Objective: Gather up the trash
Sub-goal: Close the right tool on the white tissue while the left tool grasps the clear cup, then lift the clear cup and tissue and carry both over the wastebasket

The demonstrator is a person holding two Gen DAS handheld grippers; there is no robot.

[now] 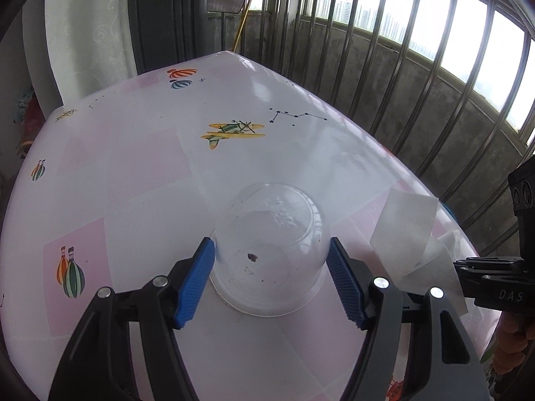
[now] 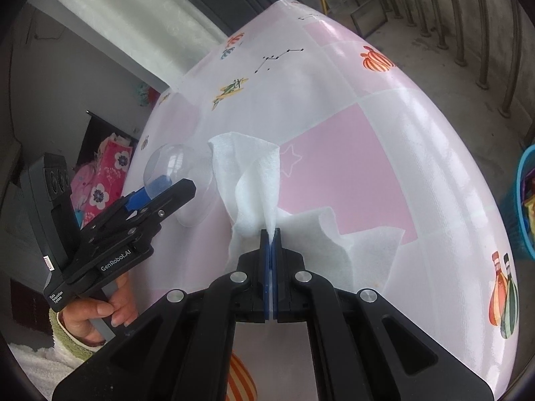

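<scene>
**Desk:** Trash on show: what is it and where?

**Photographer:** Two pieces. A clear plastic dome-shaped cup [image 1: 271, 250] lies on its side on the pink-and-white checked surface [image 1: 133, 173], printed with balloons and a yellow aeroplane. A crumpled white paper tissue [image 2: 267, 193] sits just right of the cup, partly lifted off the cloth.

**Desk:** And the tools?

**Photographer:** The left tool [image 1: 272, 284] is spread, its blue ribbed pads either side of the cup. Whether the pads press the plastic cannot be told from the left wrist view. The right tool [image 2: 271, 234] is pressed together, pinching a fold of the tissue, which rises above the fingertips and trails down onto the surface.

**Desk:** Anyone visible?

**Photographer:** A hand [image 2: 97, 314] in a pale fleecy sleeve grips the left tool's handle.

**Desk:** Surroundings?

**Photographer:** Metal balcony railings [image 1: 418, 50] beyond the surface, and a blue plastic basket [image 2: 525, 200] at the right wrist view's edge.
</scene>
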